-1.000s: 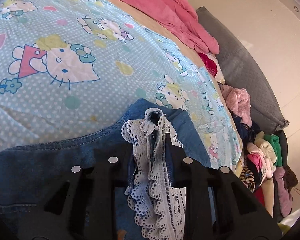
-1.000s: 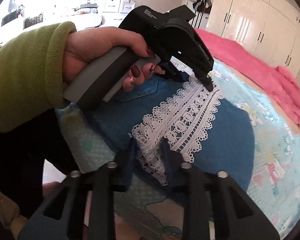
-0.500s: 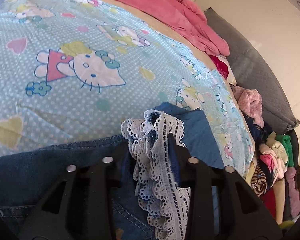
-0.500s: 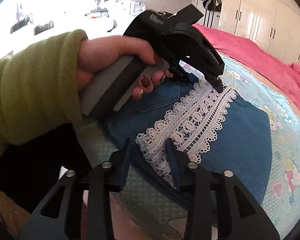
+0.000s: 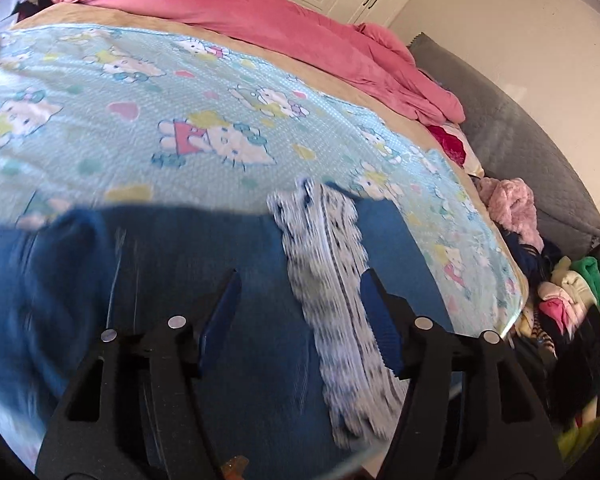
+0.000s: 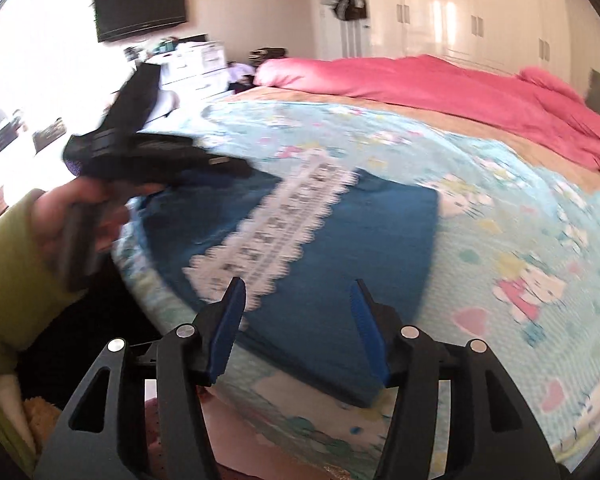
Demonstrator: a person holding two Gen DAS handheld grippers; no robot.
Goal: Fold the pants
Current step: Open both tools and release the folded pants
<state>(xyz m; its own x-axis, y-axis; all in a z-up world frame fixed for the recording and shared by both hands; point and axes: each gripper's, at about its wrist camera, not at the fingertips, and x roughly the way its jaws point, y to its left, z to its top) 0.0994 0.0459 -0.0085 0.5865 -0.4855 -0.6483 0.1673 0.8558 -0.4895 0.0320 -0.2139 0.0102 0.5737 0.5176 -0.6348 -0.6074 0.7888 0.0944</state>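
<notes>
The blue denim pants (image 5: 160,280) lie folded on the bed, with a white lace band (image 5: 324,248) running over the top. My left gripper (image 5: 300,280) hovers just above them. Its jaws are opening; the lace lies below the gap, near the right pad, and is not pinched. In the right wrist view the pants (image 6: 360,232) and lace band (image 6: 288,220) rest near the bed's corner. My right gripper (image 6: 298,284) is over their near edge, jaws opening, with nothing held. A hand (image 6: 80,216) in a green sleeve holds the blurred left gripper (image 6: 220,164) at the pants' far left.
A light blue cartoon-cat sheet (image 5: 180,100) covers the bed, with a pink duvet (image 5: 260,20) bunched along its far side. A pile of mixed clothes (image 5: 560,292) and a grey quilted pad (image 5: 520,140) lie to the right. White wardrobes (image 6: 480,12) and a wall TV (image 6: 140,4) stand behind.
Both grippers were shut on the lace-trimmed edge of the pants; both have let go, spread their jaws and pulled back and up. The lace and denim now lie flat on the bed.
</notes>
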